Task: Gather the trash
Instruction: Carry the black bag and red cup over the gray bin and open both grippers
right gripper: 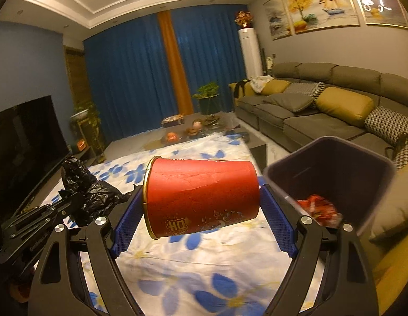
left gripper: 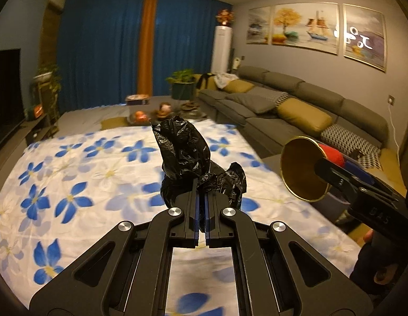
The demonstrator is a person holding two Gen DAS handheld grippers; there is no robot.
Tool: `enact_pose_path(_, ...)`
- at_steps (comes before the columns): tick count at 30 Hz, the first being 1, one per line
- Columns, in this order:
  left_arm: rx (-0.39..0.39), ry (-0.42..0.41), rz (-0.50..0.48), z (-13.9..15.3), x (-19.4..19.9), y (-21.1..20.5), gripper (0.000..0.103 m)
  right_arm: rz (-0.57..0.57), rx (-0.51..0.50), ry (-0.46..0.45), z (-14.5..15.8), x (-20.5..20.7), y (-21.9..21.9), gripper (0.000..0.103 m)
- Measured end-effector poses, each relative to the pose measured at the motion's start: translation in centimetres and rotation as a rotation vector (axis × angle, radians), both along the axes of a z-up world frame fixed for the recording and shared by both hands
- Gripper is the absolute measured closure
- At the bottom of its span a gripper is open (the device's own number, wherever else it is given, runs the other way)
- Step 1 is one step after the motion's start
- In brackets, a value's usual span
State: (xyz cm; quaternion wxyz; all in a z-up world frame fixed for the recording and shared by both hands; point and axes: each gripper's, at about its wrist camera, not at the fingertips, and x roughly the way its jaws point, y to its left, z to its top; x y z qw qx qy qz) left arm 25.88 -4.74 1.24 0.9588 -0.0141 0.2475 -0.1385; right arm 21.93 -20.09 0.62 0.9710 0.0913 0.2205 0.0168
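Trash in both grips: right gripper [right gripper: 201, 197] clamps a light, crushable red paper cup [right gripper: 201, 194] end to end beside the bin [right gripper: 333, 168], left gripper [left gripper: 201, 210] pinched tight on limp black bag [left gripper: 188, 158].

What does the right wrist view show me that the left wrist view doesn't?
Right wrist only: the dark bin with red wrapper trash inside, and the red cup's printed side.
Left wrist only: the cup's gold interior.
Both: the left tool shut on the black bag, the right tool gripping the cup, the floral cloth.
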Motion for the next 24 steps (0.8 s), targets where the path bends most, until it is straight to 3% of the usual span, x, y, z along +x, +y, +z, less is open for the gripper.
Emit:
enact_pose_path(16, -0.026, -0.011, -0.258, 0.1, 3.8, -16.1, 0.101, -0.252, -0.053, 0.003, -1.9, 0.6, -13.0, 0.02)
enact_pose_path(24, -0.031, 0.03, -0.359, -1.7, 7.0, -21.7, 0.101, -0.272, -0.101, 0.032, -4.7, 1.6, -15.5, 0.02)
